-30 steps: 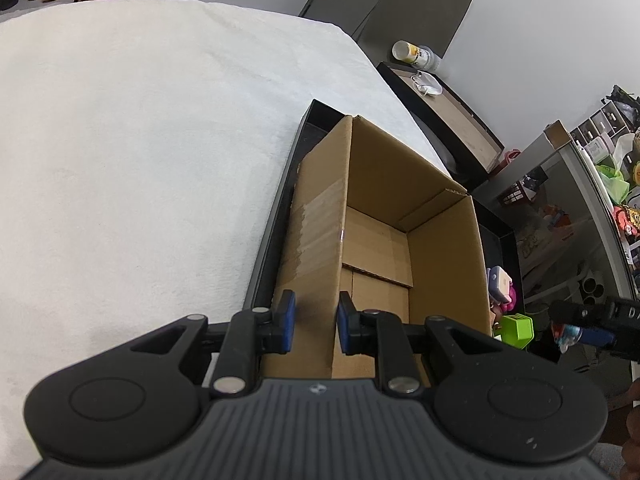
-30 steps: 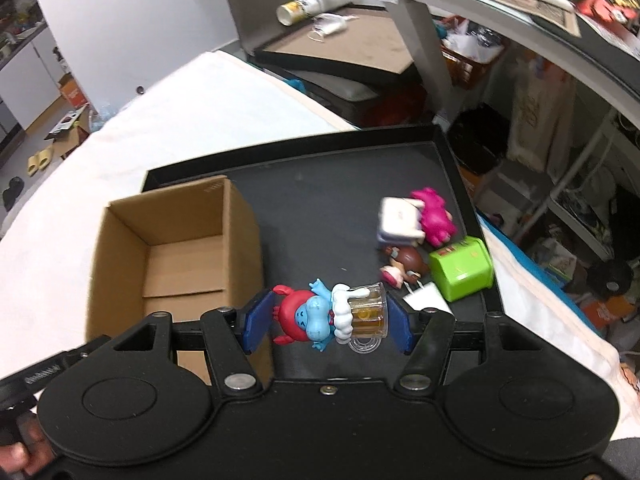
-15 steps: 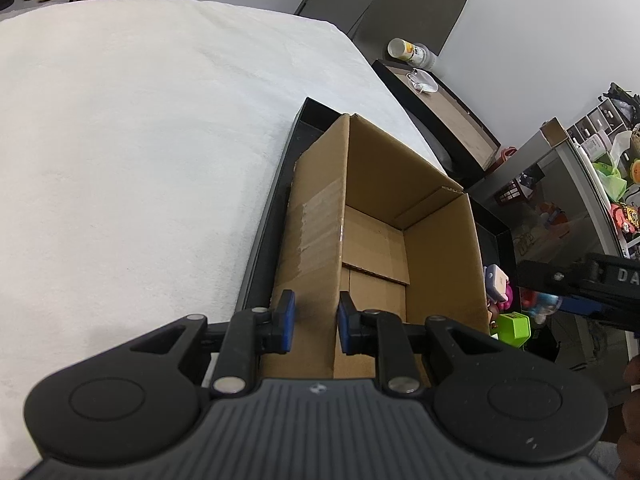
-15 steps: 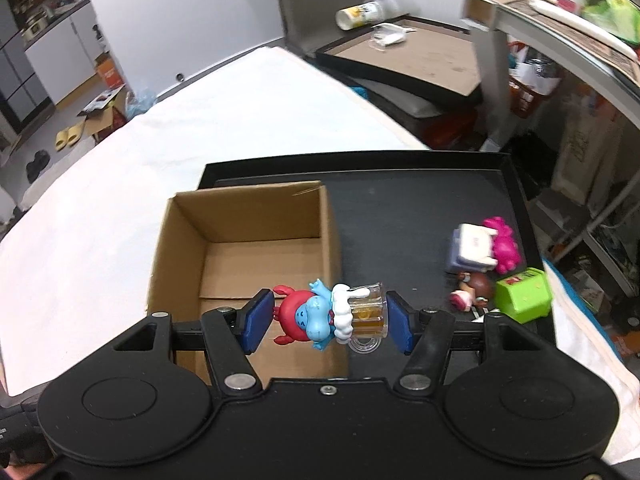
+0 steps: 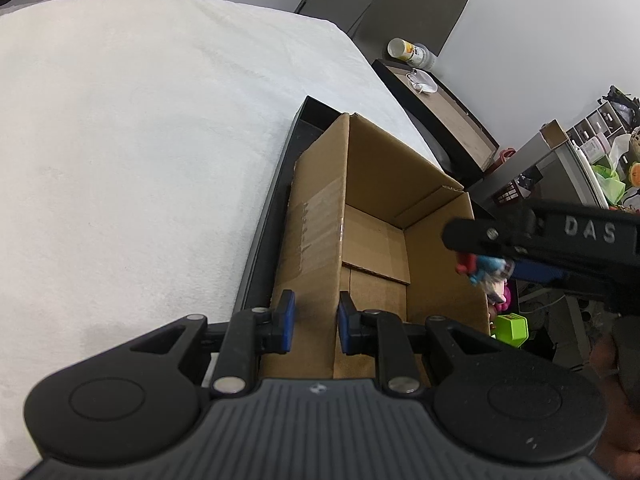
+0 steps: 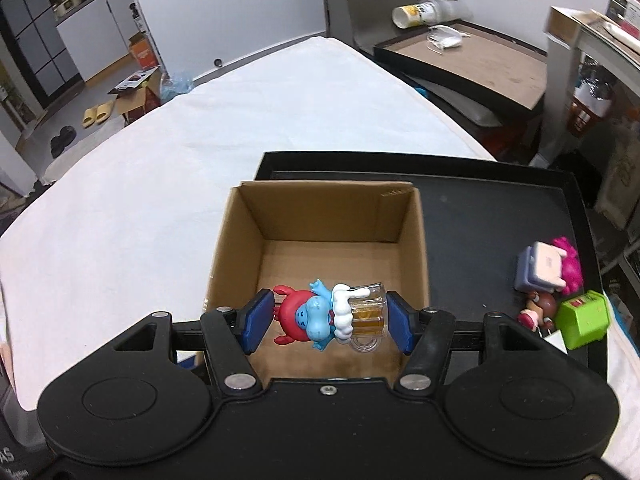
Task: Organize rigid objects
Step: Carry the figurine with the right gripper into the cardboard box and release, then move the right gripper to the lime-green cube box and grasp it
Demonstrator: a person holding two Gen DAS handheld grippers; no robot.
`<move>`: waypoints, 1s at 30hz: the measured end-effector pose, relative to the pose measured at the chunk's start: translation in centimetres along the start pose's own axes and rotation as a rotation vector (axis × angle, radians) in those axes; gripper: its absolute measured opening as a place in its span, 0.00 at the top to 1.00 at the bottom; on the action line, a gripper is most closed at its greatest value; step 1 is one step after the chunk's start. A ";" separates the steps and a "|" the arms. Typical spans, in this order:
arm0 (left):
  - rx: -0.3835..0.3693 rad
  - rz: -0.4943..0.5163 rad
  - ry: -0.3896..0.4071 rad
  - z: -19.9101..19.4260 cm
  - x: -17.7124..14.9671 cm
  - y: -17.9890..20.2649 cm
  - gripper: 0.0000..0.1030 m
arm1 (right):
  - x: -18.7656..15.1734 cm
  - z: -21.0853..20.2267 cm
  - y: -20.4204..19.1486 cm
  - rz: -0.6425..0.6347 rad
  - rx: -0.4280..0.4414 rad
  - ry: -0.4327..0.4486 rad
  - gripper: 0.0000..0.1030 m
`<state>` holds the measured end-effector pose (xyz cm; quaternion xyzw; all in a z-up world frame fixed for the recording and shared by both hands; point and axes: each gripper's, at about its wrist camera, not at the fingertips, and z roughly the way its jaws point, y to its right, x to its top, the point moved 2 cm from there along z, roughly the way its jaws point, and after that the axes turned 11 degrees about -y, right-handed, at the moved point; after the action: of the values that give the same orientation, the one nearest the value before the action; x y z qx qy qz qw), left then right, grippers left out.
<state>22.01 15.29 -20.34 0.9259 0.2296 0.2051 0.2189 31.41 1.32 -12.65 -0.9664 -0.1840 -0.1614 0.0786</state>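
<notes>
— So, what is in the cardboard box (image 6: 332,240)?
— Nothing; the right gripper (image 6: 328,320) holds the blue figurine (image 6: 320,316) clamped over it.
— The left gripper (image 5: 313,322)?
— Pinching the box's left wall. Green toy (image 6: 585,319) sits right of it, on the black tray (image 6: 500,208).

The left gripper (image 5: 313,322) sits low in the frame, its blue pads narrowly parted around a cardboard wall. The right gripper (image 6: 328,320) is clamped on a figurine, reaching in from the frame's right in the left view.
</notes>
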 end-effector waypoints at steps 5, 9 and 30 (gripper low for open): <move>-0.005 -0.007 -0.003 0.0 0.0 -0.2 0.80 | 0.7 0.4 -0.8 0.001 0.014 0.007 0.43; -0.001 0.000 -0.001 -0.1 0.0 0.0 0.80 | 1.1 0.9 -1.0 0.011 0.014 0.004 0.41; 0.009 0.016 0.022 -0.5 -0.1 0.2 0.80 | -1.3 -3.8 4.9 0.076 -0.027 0.078 0.06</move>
<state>21.76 15.28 -19.84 0.9264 0.2254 0.2159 0.2106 31.10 -4.42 -9.95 -0.9667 -0.1416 -0.1981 0.0789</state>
